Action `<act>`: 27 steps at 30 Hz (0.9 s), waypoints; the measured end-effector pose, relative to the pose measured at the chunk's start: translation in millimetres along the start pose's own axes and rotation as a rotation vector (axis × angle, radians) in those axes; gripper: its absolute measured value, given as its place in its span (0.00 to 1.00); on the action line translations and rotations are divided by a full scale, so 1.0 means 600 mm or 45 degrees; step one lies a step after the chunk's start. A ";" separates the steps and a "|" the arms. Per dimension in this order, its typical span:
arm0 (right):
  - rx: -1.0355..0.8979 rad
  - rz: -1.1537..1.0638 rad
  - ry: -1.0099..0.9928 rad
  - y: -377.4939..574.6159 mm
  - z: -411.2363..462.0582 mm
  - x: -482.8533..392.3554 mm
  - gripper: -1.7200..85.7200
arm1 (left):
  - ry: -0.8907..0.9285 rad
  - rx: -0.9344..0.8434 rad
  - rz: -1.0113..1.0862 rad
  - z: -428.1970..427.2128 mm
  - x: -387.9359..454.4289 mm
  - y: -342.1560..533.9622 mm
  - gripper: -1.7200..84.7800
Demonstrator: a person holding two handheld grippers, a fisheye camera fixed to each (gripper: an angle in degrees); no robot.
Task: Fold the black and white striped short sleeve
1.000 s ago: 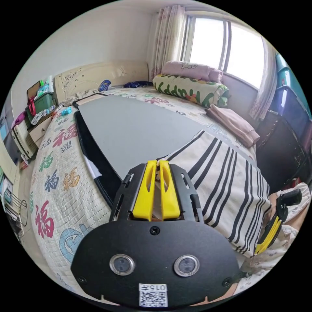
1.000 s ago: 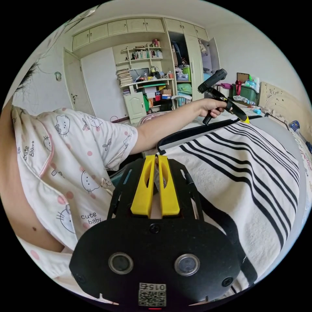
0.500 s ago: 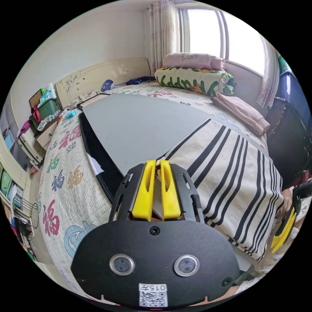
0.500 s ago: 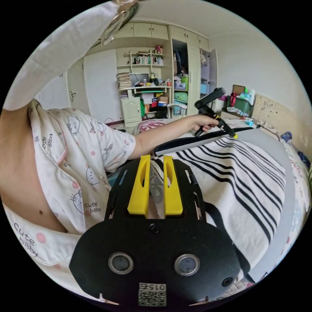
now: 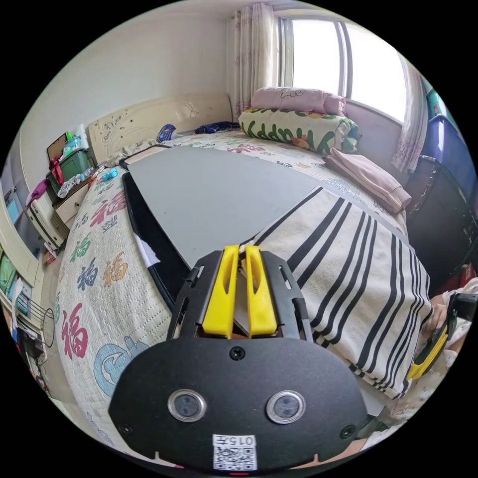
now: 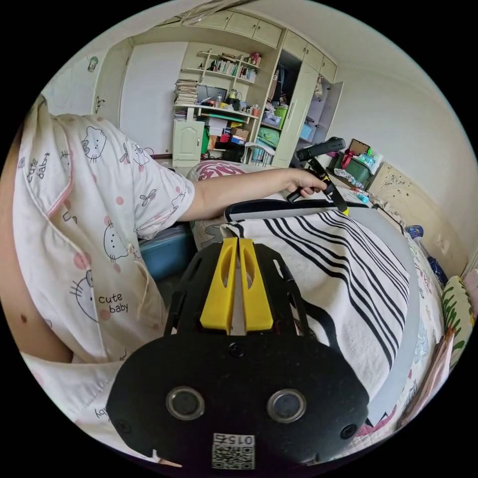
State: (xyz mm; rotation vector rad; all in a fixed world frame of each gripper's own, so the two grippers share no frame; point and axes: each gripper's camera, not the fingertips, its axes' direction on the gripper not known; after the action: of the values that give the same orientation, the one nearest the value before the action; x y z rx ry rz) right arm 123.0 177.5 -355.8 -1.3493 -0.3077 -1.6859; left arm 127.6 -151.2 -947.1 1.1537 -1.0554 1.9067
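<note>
Right gripper [image 6: 238, 241] jaws closed again after parting 0.5 s ago, pinching near corner of striped shirt [image 6: 348, 279]. Left gripper [image 5: 238, 249] jaws nearly together, clamped on far corner of shirt. Shirt lies flat on grey board [image 5: 209, 189] atop bed [image 5: 94, 279]. Person's hand [image 6: 303, 181] grips left handle.

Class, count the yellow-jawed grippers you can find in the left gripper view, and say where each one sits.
2: the left gripper at the shirt's near corner, and the right gripper at its far edge, partly cut off by the picture's rim.
</note>
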 end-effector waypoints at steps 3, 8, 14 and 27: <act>0.030 -0.014 -0.020 -0.006 -0.024 -0.026 0.01 | 0.026 0.043 -0.018 -0.011 -0.016 -0.005 0.04; -0.035 0.026 -0.051 -0.011 -0.031 -0.050 0.02 | -0.035 -0.029 0.011 0.011 -0.014 -0.032 0.04; 0.001 0.076 -0.332 -0.021 -0.106 -0.035 0.11 | -0.032 -0.027 -0.040 0.009 -0.040 -0.053 0.08; 0.101 0.870 0.095 -0.013 -0.420 0.317 0.17 | 0.508 -0.036 -0.268 0.025 -0.152 -0.062 0.20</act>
State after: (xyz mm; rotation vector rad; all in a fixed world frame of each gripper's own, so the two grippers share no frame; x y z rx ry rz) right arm -37.8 -83.7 -280.4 -1.1515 0.1259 -1.1302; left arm 199.9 -159.2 -1015.2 0.7876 -0.7111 1.8451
